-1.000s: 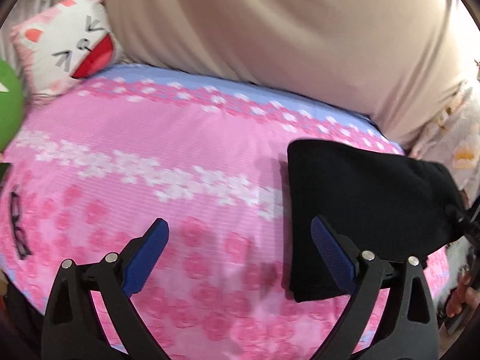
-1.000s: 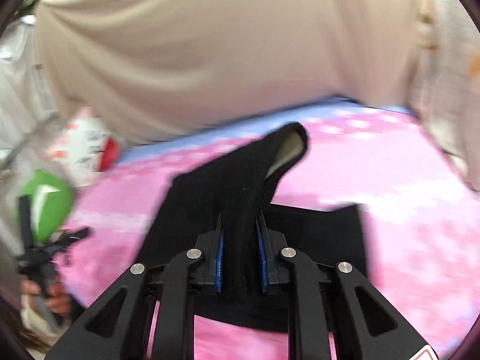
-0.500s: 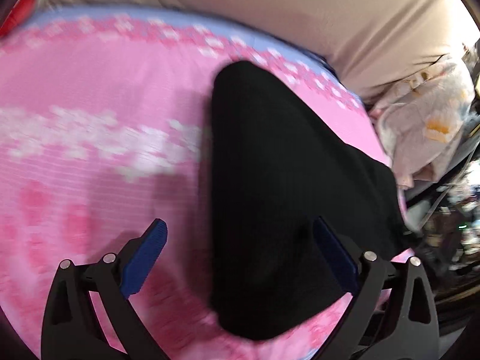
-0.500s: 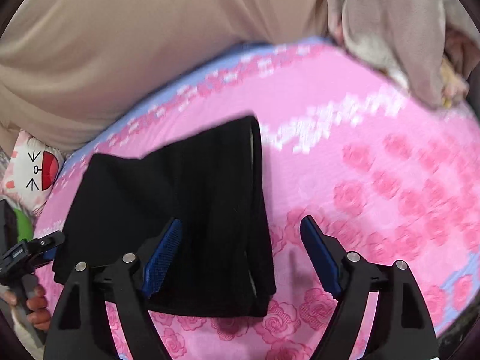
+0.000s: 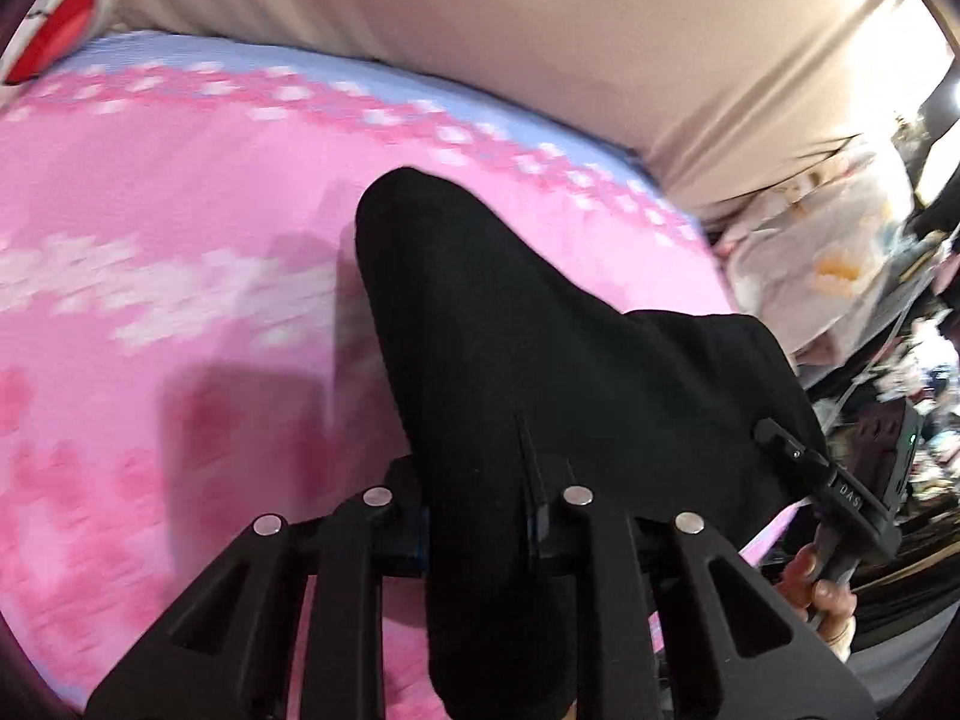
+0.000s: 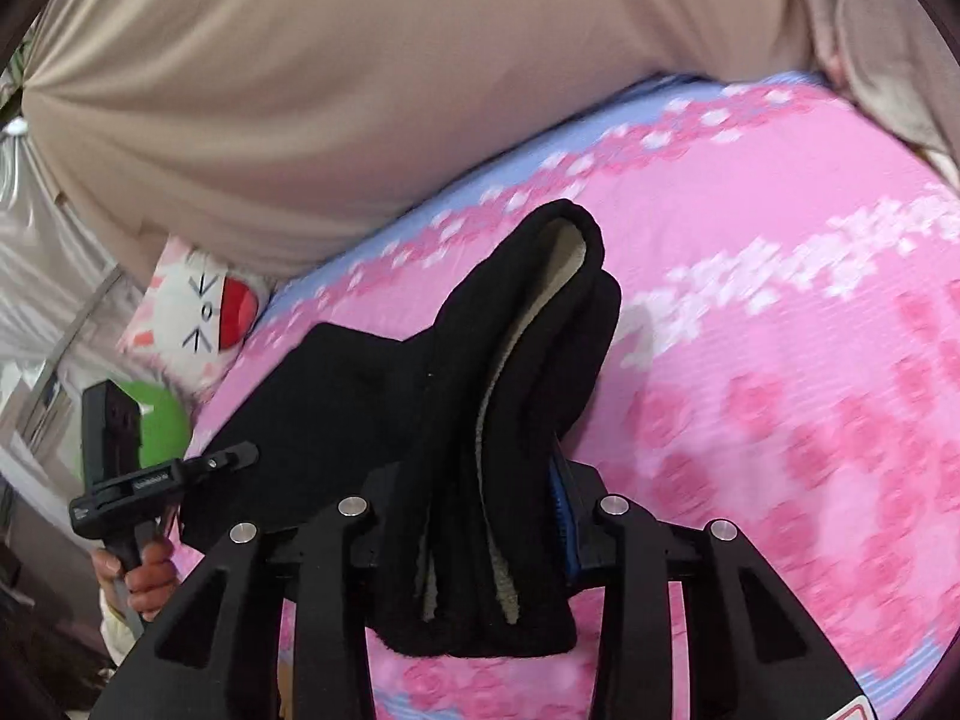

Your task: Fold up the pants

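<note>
The black folded pants (image 5: 510,330) hang lifted above the pink flowered bedspread (image 5: 150,300). My left gripper (image 5: 480,516) is shut on one end of them; the fabric covers its fingertips. My right gripper (image 6: 492,510) is shut on the other end, a thick bundle of black layers with pale fleece lining (image 6: 516,324). In the left wrist view the right gripper (image 5: 840,492) shows at the pants' right edge. In the right wrist view the left gripper (image 6: 138,474) shows at their left edge.
A beige curtain or cover (image 5: 540,30) rises behind the bed. A cat-face pillow (image 6: 192,312) and a green object (image 6: 156,414) lie at the bed's left end. A pale flowered cloth (image 5: 828,252) and clutter lie off the right edge.
Both grippers were open half a second ago, over the folded pants lying flat. Now both have shut on the pants' ends and lifted them off the bedspread.
</note>
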`<state>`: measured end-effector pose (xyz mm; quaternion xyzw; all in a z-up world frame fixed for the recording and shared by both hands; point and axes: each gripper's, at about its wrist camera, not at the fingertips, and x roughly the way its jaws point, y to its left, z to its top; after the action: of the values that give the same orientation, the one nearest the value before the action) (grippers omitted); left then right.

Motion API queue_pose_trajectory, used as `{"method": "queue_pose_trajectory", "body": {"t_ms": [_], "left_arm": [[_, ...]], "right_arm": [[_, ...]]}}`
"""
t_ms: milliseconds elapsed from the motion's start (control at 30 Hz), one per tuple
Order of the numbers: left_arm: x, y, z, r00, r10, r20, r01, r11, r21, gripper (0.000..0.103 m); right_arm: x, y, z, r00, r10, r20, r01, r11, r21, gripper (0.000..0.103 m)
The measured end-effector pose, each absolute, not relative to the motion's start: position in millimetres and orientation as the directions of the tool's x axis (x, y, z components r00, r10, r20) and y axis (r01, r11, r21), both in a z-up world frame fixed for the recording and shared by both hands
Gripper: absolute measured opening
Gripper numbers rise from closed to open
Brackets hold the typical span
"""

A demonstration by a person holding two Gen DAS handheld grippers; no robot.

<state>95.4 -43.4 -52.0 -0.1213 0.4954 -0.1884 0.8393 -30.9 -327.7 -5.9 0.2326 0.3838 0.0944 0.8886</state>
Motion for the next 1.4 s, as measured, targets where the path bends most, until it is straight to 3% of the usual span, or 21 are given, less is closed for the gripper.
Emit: {"method": "queue_pose_trajectory", "body": {"t_ms": [33, 67, 100, 167, 233, 300, 400, 500, 633, 733, 767, 833, 933, 1000, 1100, 1233, 1300, 1400], "left_arm": [[91.5, -31.6, -63.4, 0.414, -0.417, -0.809, 0.167, 0.909, -0.382, 0.022], [90.6, -24.8, -74.2, 0.392, -0.411, -0.823, 0.145, 0.911, -0.386, 0.026], [89.1, -19.9, -85.3, 0.376, -0.41, -0.831, 0.127, 0.911, -0.392, 0.03], [83.2, -14.5, -92.3, 0.386, -0.416, -0.823, 0.102, 0.906, -0.41, 0.033], [78.2, -20.6, -78.0, 0.438, -0.369, -0.82, 0.123, 0.928, -0.351, 0.033], [74.9, -29.8, -61.5, 0.496, -0.304, -0.813, 0.135, 0.952, -0.273, 0.032], [69.7, -47.7, -34.4, 0.609, -0.205, -0.766, 0.141, 0.979, -0.149, 0.031], [71.9, -60.7, -21.5, 0.637, -0.215, -0.74, 0.167, 0.976, -0.14, 0.041], [93.8, -73.3, -55.5, 0.577, -0.149, -0.803, 0.142, 0.987, -0.081, 0.043], [96.0, -72.1, -73.9, 0.559, -0.116, -0.821, 0.116, 0.991, -0.06, 0.043], [95.3, -71.9, -74.5, 0.569, -0.103, -0.816, 0.111, 0.993, -0.048, 0.043], [94.9, -73.1, -75.0, 0.576, -0.094, -0.812, 0.109, 0.993, -0.037, 0.044], [93.1, -76.2, -72.3, 0.581, -0.099, -0.808, 0.115, 0.993, -0.038, 0.044], [88.2, -75.8, -65.8, 0.589, -0.092, -0.803, 0.117, 0.993, -0.028, 0.044], [77.0, -69.5, -54.3, 0.597, -0.118, -0.793, 0.122, 0.991, -0.056, 0.045], [63.6, -72.1, -54.5, 0.585, -0.139, -0.799, 0.136, 0.988, -0.072, 0.054], [60.4, -79.8, -60.2, 0.568, -0.14, -0.811, 0.152, 0.986, -0.064, 0.054], [50.8, -89.4, -58.0, 0.584, -0.111, -0.804, 0.166, 0.986, -0.016, 0.054]], "right_arm": [[-30.2, -317.4, -16.7, 0.67, 0.332, -0.664, 0.015, 0.888, 0.459, 0.044], [-26.8, -307.5, -34.7, 0.639, 0.288, -0.713, 0.039, 0.914, 0.405, 0.061], [-26.9, -303.1, -47.7, 0.625, 0.216, -0.75, 0.077, 0.939, 0.334, 0.067], [-34.4, -309.7, -47.0, 0.647, 0.225, -0.728, 0.103, 0.921, 0.376, 0.066], [-42.2, -313.9, -22.4, 0.689, 0.153, -0.709, 0.141, 0.931, 0.337, 0.06], [-47.3, -304.1, 10.0, 0.735, 0.085, -0.672, 0.112, 0.963, 0.245, 0.024], [-25.8, -275.8, 40.3, 0.742, 0.146, -0.655, -0.01, 0.978, 0.207, 0.008], [11.8, -245.0, 30.5, 0.689, 0.218, -0.691, -0.12, 0.975, 0.187, 0.006], [71.2, -272.1, -28.2, 0.598, 0.05, -0.8, 0.018, 0.997, 0.075, 0.0], [61.9, -296.5, -18.6, 0.627, 0.113, -0.771, 0.089, 0.973, 0.215, 0.004], [52.3, -289.3, -6.3, 0.659, 0.11, -0.744, 0.065, 0.977, 0.203, 0.009], [42.6, -277.9, -0.4, 0.674, 0.133, -0.727, 0.011, 0.982, 0.189, 0.007], [53.2, -291.7, -37.6, 0.6, 0.008, -0.8, 0.095, 0.992, 0.081, 0.0], [39.2, -302.1, -26.0, 0.632, 0.078, -0.771, 0.098, 0.979, 0.179, 0.002], [-0.3, -289.4, 6.9, 0.702, 0.098, -0.706, 0.031, 0.985, 0.167, 0.005], [-25.7, -285.9, -28.1, 0.618, 0.07, -0.783, 0.02, 0.994, 0.104, 0.001], [-31.9, -295.7, -33.8, 0.644, 0.09, -0.759, 0.037, 0.988, 0.149, 0.0], [-50.7, -294.5, -10.5, 0.684, 0.073, -0.726, 0.059, 0.986, 0.155, 0.01]]}}
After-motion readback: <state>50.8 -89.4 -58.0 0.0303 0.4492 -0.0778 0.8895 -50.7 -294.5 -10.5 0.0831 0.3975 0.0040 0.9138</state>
